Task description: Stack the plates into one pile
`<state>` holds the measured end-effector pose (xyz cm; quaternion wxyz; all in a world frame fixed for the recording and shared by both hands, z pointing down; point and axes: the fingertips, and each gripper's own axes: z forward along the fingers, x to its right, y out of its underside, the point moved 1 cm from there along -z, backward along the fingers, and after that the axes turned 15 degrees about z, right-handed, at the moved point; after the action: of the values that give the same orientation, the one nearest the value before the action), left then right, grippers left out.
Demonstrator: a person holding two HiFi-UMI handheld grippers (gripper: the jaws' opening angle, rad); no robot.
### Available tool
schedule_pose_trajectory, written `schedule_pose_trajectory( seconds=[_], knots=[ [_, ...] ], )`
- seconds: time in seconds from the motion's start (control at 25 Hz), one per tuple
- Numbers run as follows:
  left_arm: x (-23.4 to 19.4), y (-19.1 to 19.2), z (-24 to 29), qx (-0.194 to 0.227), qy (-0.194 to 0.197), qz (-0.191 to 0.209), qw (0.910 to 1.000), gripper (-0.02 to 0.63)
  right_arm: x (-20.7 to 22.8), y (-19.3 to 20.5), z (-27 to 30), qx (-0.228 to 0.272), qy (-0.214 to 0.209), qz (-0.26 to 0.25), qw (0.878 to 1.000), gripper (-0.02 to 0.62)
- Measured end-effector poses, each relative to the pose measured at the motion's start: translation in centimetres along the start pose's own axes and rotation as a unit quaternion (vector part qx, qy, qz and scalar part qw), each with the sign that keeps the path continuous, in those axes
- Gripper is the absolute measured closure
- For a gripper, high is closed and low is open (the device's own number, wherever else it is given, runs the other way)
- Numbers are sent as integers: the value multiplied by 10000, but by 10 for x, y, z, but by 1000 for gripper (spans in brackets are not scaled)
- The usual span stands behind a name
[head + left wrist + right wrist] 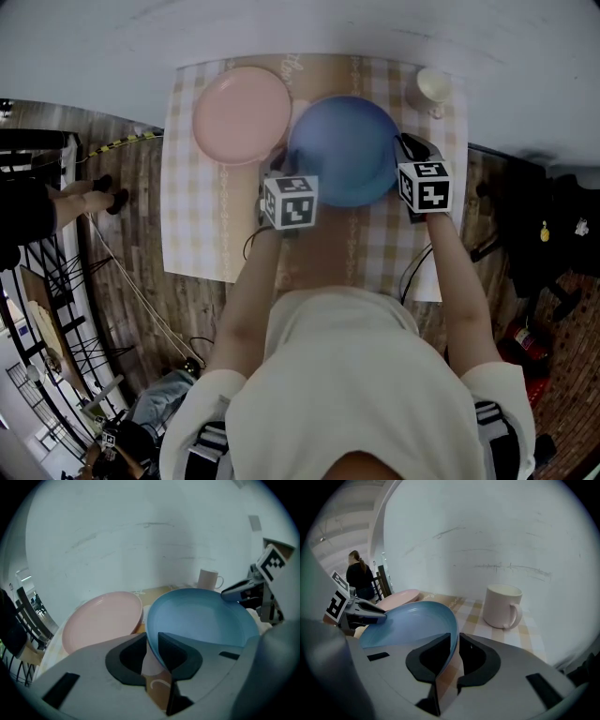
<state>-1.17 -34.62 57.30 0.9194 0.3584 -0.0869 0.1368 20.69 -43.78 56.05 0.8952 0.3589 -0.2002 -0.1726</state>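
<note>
Two grippers on one blue plate (342, 150), at opposite rims. Left gripper (151, 653): jaws slack, the rim between them and against one jaw only, a gap on the other side. Right gripper (455, 656): clenched on the rim. Plate lies just right of the pink plate (242, 114), edges overlapping in the head view, not centred. Judgement: clamp the left firmly, keep the plate level, lower it squarely onto pink

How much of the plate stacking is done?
Nothing is stacked yet: the pink plate lies on the table with nothing on it. In hand: the blue plate, beside it, its rim between the jaws of the left gripper and the right gripper. Still to do: putting one plate on the other.
</note>
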Motion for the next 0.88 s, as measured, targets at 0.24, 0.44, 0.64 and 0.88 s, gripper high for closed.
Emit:
schedule_pose_trajectory(
  seconds=[0.24,0.44,0.64,0.88],
  knots=[
    [6,4,-3,-5,161,-172,9997,505,6,11,-6,-111,-86,399,9991,474],
    [18,13,4,-169,581,-483,9970,455,4,21,-7,-218,-261,810,9961,443],
    [17,14,7,-136,651,-620,9959,442,-5,33,-3,-448,-491,1109,9916,443],
    [16,15,8,-162,916,-789,9925,452,-9,39,-1,-536,-349,1162,9912,456]
  ],
)
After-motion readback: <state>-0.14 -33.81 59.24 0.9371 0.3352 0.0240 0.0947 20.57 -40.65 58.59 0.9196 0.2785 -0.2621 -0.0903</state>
